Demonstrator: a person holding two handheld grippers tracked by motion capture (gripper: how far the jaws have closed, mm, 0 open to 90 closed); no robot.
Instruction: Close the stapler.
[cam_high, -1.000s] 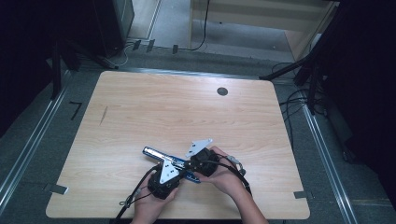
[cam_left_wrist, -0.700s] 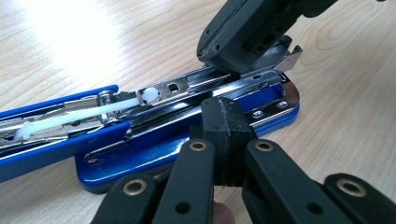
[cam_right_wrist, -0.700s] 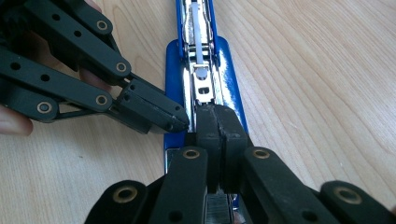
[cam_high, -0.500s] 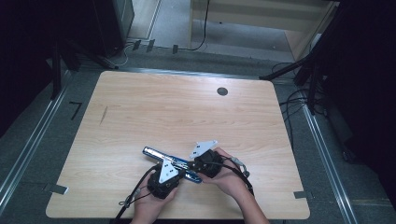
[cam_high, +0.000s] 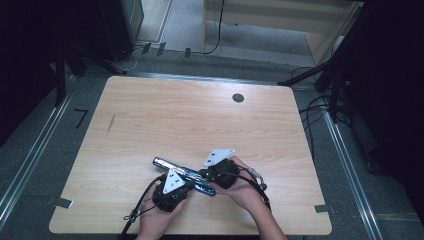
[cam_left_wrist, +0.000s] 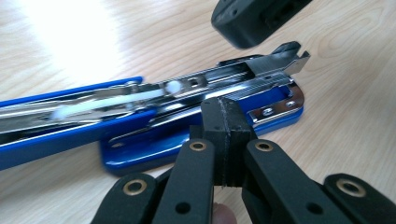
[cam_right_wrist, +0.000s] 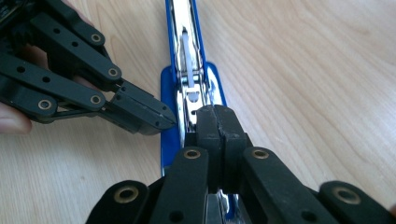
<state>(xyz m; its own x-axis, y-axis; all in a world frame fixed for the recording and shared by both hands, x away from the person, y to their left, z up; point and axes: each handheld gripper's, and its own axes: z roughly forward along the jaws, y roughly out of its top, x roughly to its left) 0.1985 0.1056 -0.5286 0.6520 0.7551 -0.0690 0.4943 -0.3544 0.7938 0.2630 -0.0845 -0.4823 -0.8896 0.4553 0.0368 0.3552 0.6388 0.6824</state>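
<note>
A blue stapler (cam_high: 186, 176) lies opened out flat on the wooden table (cam_high: 200, 120), its metal magazine (cam_left_wrist: 243, 74) facing up. My left gripper (cam_high: 191, 184) is shut with nothing between its jaws, and its tip (cam_left_wrist: 224, 112) rests against the side of the stapler's blue base (cam_left_wrist: 154, 149). My right gripper (cam_high: 203, 175) is shut too, its tip (cam_right_wrist: 217, 119) sitting on the magazine (cam_right_wrist: 187, 46). In the right gripper view the left gripper (cam_right_wrist: 156, 116) comes in from the left and touches the base edge. In the left gripper view the right gripper's tip (cam_left_wrist: 252, 18) hangs above the magazine's end.
A round dark cable hole (cam_high: 238, 97) sits at the table's far right. Both hands (cam_high: 250, 192) hold the grippers near the front edge. Cables (cam_high: 137, 212) trail off the front, and more cables (cam_high: 320, 107) run on the floor at the right.
</note>
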